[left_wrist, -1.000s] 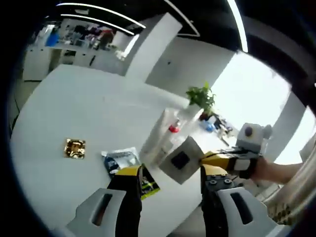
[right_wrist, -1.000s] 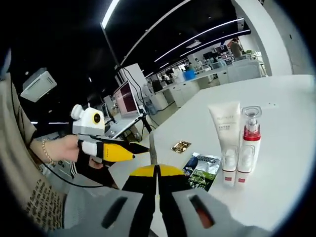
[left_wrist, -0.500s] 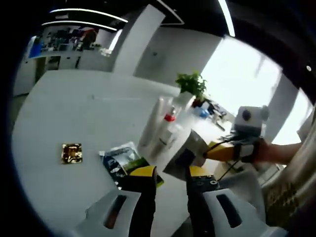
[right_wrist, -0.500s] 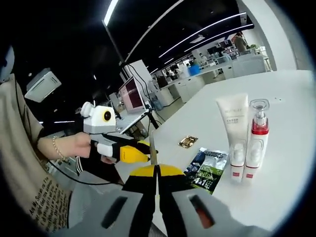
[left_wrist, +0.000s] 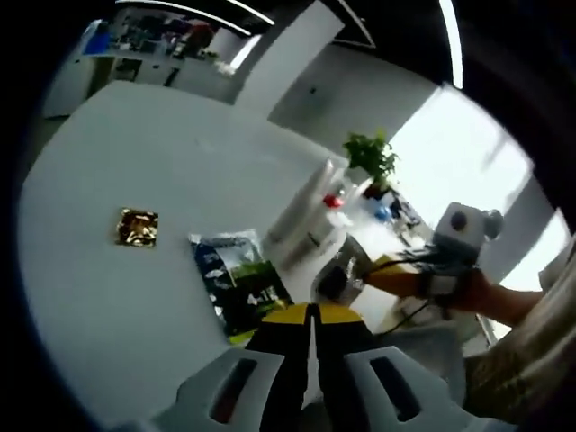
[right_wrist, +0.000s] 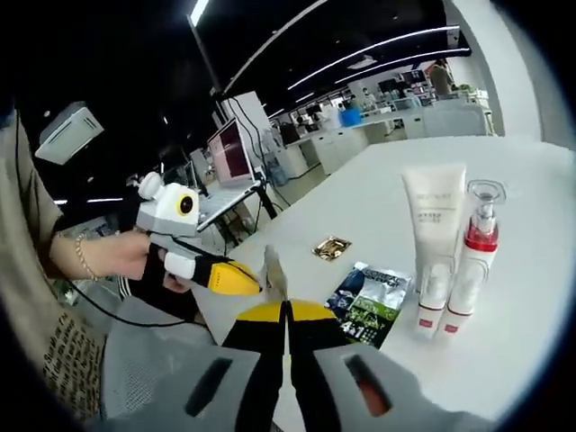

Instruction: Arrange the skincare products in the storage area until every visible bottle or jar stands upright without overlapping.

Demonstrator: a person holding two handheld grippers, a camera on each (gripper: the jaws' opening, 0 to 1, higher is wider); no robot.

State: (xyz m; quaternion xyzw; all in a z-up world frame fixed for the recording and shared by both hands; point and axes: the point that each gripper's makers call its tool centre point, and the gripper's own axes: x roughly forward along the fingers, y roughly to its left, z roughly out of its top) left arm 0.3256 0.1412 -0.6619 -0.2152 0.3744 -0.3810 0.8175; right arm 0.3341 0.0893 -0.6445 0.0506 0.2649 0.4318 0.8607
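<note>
Print on the dark sachet (right_wrist: 364,304) is too small to read; tube (left_wrist: 301,214) and pump bottle (left_wrist: 322,227) blur together

The left hand-held gripper (left_wrist: 310,317) had its jaws wide apart a second ago, narrowed them half a second ago, and now holds them pressed together with nothing between them, just above the dark sachet (left_wrist: 238,281) on the desk (left_wrist: 108,171).

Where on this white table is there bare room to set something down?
Wide bare tabletop lies beyond the gold sachet, and more behind the white tube and pump bottle. It is crowded where the dark sachet sits beside them.
</note>
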